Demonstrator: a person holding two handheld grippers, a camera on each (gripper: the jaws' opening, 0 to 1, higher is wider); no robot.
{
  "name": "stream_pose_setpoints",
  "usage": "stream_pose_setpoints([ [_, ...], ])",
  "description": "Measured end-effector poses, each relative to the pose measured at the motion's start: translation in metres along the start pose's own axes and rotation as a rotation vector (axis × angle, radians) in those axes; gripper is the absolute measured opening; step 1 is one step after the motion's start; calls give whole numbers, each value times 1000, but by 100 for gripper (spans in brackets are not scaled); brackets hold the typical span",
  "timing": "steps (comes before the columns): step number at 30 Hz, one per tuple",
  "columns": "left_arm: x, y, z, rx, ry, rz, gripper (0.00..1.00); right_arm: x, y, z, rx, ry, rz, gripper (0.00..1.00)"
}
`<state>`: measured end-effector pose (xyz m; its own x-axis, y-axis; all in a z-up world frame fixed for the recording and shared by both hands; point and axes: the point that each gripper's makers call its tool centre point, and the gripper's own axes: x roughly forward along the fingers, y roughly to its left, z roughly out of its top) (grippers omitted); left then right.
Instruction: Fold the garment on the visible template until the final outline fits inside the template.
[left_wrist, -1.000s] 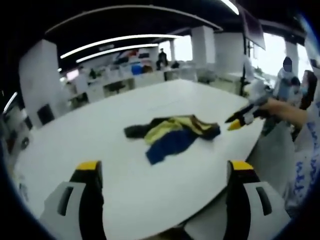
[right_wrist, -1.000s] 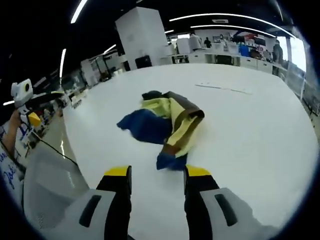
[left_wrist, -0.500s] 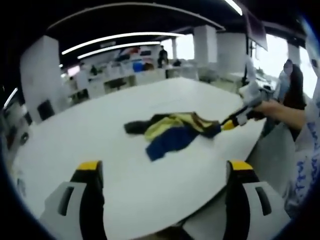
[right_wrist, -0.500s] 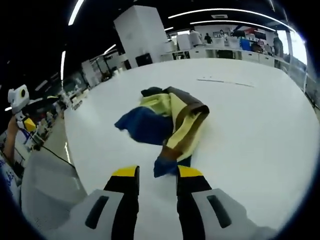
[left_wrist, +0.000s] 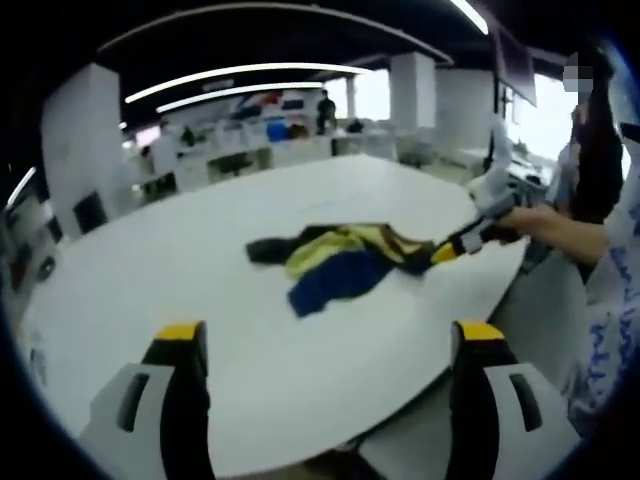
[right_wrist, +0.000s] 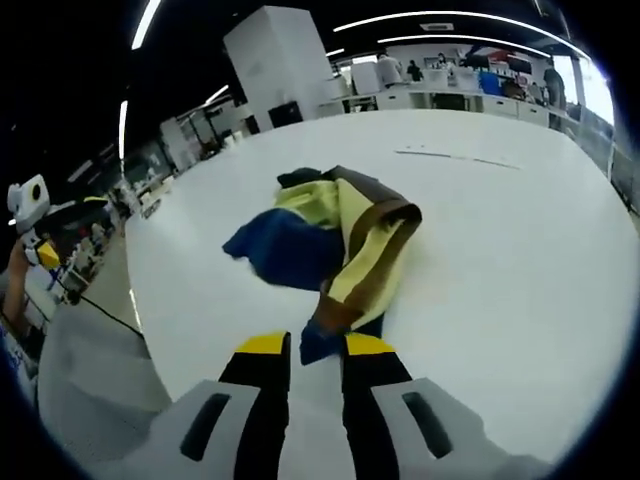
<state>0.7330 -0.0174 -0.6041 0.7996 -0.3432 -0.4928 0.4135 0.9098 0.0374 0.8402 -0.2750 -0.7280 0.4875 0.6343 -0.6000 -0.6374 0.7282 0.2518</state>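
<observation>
A crumpled garment (left_wrist: 340, 262) in yellow, blue and brown lies in a heap on the white table (left_wrist: 180, 270). In the right gripper view the garment (right_wrist: 340, 235) lies just ahead, and my right gripper (right_wrist: 316, 345) is shut on its blue near corner. In the left gripper view that right gripper (left_wrist: 447, 250) comes in from the right and meets the heap's right end. My left gripper (left_wrist: 330, 345) hangs wide open over the table's near side, well short of the cloth, with nothing between its fingers. A faint thin line (right_wrist: 455, 157) is marked on the table (right_wrist: 520, 270) beyond the garment.
A person's hand and forearm (left_wrist: 545, 220) reach in from the right, behind the table's curved edge (left_wrist: 500, 290). Desks, white pillars and standing people (left_wrist: 325, 108) fill the far room. A dark cable (right_wrist: 110, 310) runs beside the table's left edge.
My right gripper has moved forward onto the garment's blue corner and its jaws have narrowed onto it. The left gripper has stayed open and hardly moved.
</observation>
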Motion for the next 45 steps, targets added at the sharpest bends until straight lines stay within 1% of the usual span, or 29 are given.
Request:
stream_pose_setpoints([
  [3,0,1,-2,3,12,6,97,0,-1,-1,-1,4,-6,15],
  [10,1,-2,-3,6,20,-5,97,-2,-4,0,5,5,-17,6],
  [13,2,-9,-8,14,36,-36,96,-4,-5,2,-4,-2,-28,5],
  [17,2,-12,-9,11,39,-45,96,-7,-4,4,-28,-5,-40,3],
  [19,2,-12,-8,14,39,-44,96,-9,-4,11,-56,-42,-53,3],
  [21,2,-13,-7,20,36,-46,95,-13,-1,17,-76,-75,-50,3],
  [23,2,-14,-7,24,39,-47,95,-16,-2,20,-86,-84,-60,2],
  [25,1,-14,-6,26,39,-47,95,-20,-3,24,-115,-95,-71,2],
  [27,0,-15,-5,29,37,-47,95,-25,0,26,-142,-99,-65,2],
  [29,0,-17,-3,36,36,-50,94,-27,3,26,-152,-95,-50,2],
  [31,0,-20,-3,40,39,-57,94,-28,11,21,-168,-67,-3,2],
  [34,0,-23,-2,45,42,-64,94,-32,15,15,-216,-38,3,2],
  [37,-1,-25,-1,49,41,-69,94,-36,20,11,-236,-20,15,2],
  [40,-2,-25,0,52,40,-67,94,-41,30,7,-264,-6,44,2],
  [42,-3,-25,0,54,43,-62,94,-43,36,2,-298,11,80,2],
  [45,-4,-26,0,56,42,-61,94,-46,40,-6,-311,35,90,2],
])
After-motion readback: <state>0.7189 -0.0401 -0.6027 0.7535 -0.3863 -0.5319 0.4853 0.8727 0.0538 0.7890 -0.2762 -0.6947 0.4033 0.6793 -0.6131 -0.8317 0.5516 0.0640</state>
